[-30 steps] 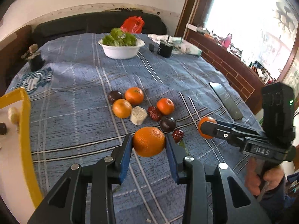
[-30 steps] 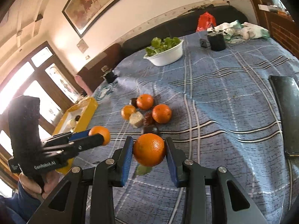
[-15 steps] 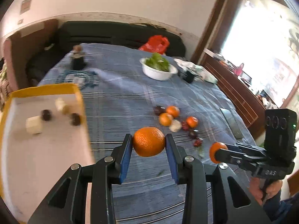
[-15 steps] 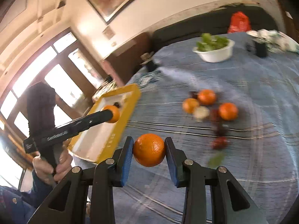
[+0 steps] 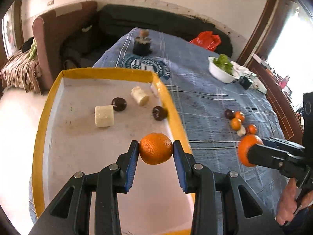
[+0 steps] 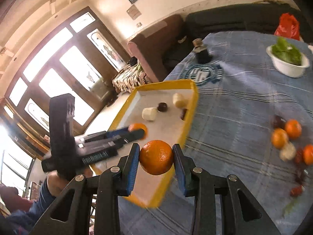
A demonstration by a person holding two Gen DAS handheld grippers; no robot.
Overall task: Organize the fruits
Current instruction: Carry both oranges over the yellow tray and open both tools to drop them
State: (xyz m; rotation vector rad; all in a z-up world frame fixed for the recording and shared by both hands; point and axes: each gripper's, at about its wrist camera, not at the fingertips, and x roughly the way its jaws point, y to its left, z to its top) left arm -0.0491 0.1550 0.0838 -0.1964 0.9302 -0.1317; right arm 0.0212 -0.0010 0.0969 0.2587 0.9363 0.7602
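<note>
Change: I have swung both tongs from the loose fruit pile (image 5: 239, 121) to the yellow tray (image 5: 101, 71).
Left gripper (image 5: 156, 151): clamped on an orange (image 5: 156, 151), over the tray floor.
Right gripper (image 6: 156, 157): clamped on a second orange (image 6: 156, 157), near the tray rim.
Meaning: release is likely next.

Two pebbled oranges held off the surface, one (image 5: 156, 151) over the near right part of the yellow-rimmed tray (image 5: 40, 137), the other (image 6: 156, 157) over that tray's near right rim; loose oranges and dark fruits (image 5: 237, 120) clustered on the blue cloth, far right.
</note>
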